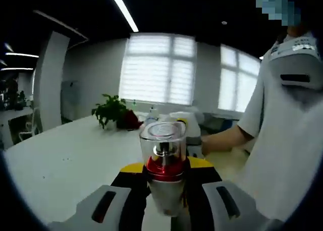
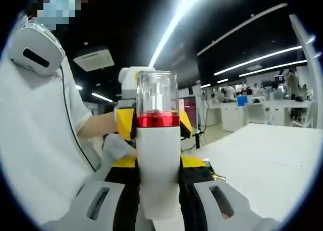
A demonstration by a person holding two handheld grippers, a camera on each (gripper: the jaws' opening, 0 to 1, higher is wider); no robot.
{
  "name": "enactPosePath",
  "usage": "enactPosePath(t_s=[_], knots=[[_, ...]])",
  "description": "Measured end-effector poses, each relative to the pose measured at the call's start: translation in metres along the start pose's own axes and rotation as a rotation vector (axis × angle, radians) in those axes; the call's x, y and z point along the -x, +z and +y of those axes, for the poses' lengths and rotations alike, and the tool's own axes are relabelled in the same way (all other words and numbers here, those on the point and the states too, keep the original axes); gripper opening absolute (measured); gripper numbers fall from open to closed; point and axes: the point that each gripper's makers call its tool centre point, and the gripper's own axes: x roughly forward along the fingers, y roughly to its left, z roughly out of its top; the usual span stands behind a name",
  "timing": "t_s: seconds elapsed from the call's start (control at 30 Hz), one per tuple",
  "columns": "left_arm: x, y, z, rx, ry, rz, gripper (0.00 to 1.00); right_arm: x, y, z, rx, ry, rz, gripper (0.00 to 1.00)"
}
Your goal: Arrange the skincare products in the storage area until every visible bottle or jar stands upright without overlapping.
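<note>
1. Left gripper view: the left gripper point(image 1: 166, 203) is clamped on a white pump bottle point(image 1: 164, 193), jaws pressed to either side of its body, the bottle sitting right between them and pointing straight ahead.
2. That bottle wears a red collar point(image 1: 164, 169) and a clear cap point(image 1: 162, 140) over a silvery pump.
3. Beyond the cap, further out over the white table point(image 1: 70, 160), there's a potted plant point(image 1: 112, 111) off to the left side of the claw, with small bottles near it, too blurred to tell apart.
4. Right gripper view: the right gripper point(image 2: 159, 203) is also closed on a white bottle point(image 2: 158, 165), red band point(image 2: 158, 121) and clear cap point(image 2: 157, 92) rising upright from between the jaws.
5. Just behind that bottle, the other gripper's yellow-and-black body point(image 2: 122, 125) shows, close by.
6. A person in a white shirt point(image 2: 35, 140) stands to the left of the claw; white table point(image 2: 262, 160) stretches away on the right.
</note>
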Motion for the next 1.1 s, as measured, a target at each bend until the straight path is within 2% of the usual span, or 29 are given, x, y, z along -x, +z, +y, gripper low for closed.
enactPosePath(t_s=[0.03, 0.07, 0.13, 0.17, 0.23, 0.43, 0.57, 0.8, 0.9, 1.1], knots=[[-0.002, -0.003, 0.0, -0.015, 0.01, 0.014, 0.27, 0.0, -0.004, -0.001, 0.013, -0.002, 0.016, 0.28], [-0.005, -0.009, -0.001, -0.069, 0.022, 0.036, 0.27, 0.002, -0.012, -0.002, 0.046, -0.004, 0.056, 0.29], [-0.011, -0.019, -0.005, -0.12, 0.027, 0.072, 0.26, 0.003, -0.028, -0.001, 0.076, 0.011, 0.131, 0.29], [-0.015, -0.03, -0.006, -0.151, 0.033, 0.111, 0.26, 0.004, -0.035, -0.003, 0.097, 0.009, 0.165, 0.29], [-0.023, -0.045, -0.008, -0.173, 0.025, 0.141, 0.26, 0.006, -0.053, -0.003, 0.113, 0.015, 0.222, 0.29], [-0.039, -0.076, 0.0, -0.095, 0.009, 0.141, 0.26, 0.017, -0.087, -0.013, 0.081, -0.004, 0.252, 0.29], [-0.051, -0.091, 0.004, -0.086, 0.007, 0.142, 0.26, 0.024, -0.106, -0.023, 0.088, -0.026, 0.276, 0.29], [-0.077, -0.128, 0.025, -0.058, 0.02, 0.198, 0.26, 0.039, -0.147, -0.048, 0.077, -0.039, 0.347, 0.29], [-0.087, -0.137, 0.035, -0.041, 0.022, 0.205, 0.26, 0.045, -0.158, -0.059, 0.071, -0.037, 0.36, 0.29], [-0.109, -0.145, 0.046, -0.038, 0.037, 0.215, 0.26, 0.052, -0.176, -0.09, 0.07, -0.026, 0.379, 0.29]])
